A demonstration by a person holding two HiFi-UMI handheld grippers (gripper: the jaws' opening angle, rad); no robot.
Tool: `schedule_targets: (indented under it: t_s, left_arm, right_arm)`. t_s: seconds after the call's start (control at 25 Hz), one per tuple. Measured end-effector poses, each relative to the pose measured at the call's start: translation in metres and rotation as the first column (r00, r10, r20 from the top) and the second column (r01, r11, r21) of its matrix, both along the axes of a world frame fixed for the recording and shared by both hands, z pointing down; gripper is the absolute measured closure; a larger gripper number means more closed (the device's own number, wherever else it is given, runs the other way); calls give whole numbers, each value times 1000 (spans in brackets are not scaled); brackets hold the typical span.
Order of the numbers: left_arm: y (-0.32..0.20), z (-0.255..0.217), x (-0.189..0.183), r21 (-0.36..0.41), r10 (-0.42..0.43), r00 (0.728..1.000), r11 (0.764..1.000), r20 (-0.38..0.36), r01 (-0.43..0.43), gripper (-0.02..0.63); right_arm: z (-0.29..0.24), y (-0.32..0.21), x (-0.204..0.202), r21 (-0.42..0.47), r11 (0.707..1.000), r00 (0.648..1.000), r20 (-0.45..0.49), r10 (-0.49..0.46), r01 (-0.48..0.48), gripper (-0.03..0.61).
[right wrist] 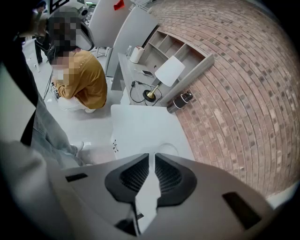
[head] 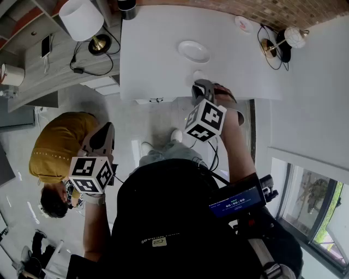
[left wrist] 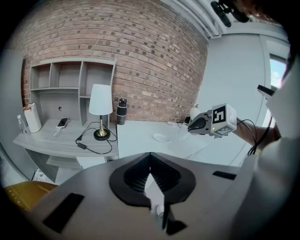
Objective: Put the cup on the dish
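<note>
A small clear cup (head: 198, 74) (left wrist: 182, 132) stands on the white table (head: 152, 65) near its front edge. The empty white dish (head: 193, 52) (left wrist: 162, 137) lies just beyond the cup. My right gripper (head: 199, 84) (left wrist: 191, 126) (right wrist: 151, 159) slants down at the cup's near rim. Its pads are only a slit apart, shut on the thin wall. In the right gripper view its own jaws hide most of the cup. My left gripper (head: 104, 129) (left wrist: 150, 157) hangs low over the floor, left of the table, shut and empty.
A dark bottle (head: 126, 6) stands at the table's far left corner and a small round plate (head: 244, 23) at the far right. A white lamp (head: 82, 19) with cables sits on the grey desk to the left, and a second lamp (head: 294, 37) is at the right. A person in yellow (head: 60, 152) crouches on the floor.
</note>
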State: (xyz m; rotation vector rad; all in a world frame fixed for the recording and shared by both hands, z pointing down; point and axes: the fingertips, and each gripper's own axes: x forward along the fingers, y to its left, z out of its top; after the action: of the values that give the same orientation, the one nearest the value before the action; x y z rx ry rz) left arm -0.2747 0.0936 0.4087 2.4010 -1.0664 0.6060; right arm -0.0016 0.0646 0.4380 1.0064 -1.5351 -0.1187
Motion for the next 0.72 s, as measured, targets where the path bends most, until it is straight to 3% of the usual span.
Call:
schedule_targets:
  t_s: [0.72]
  left_arm:
    - [20, -5, 15, 7, -59, 998, 998, 10, 59, 607]
  right_arm:
    - [-11, -7, 18, 54, 999, 999, 34, -2, 1, 537]
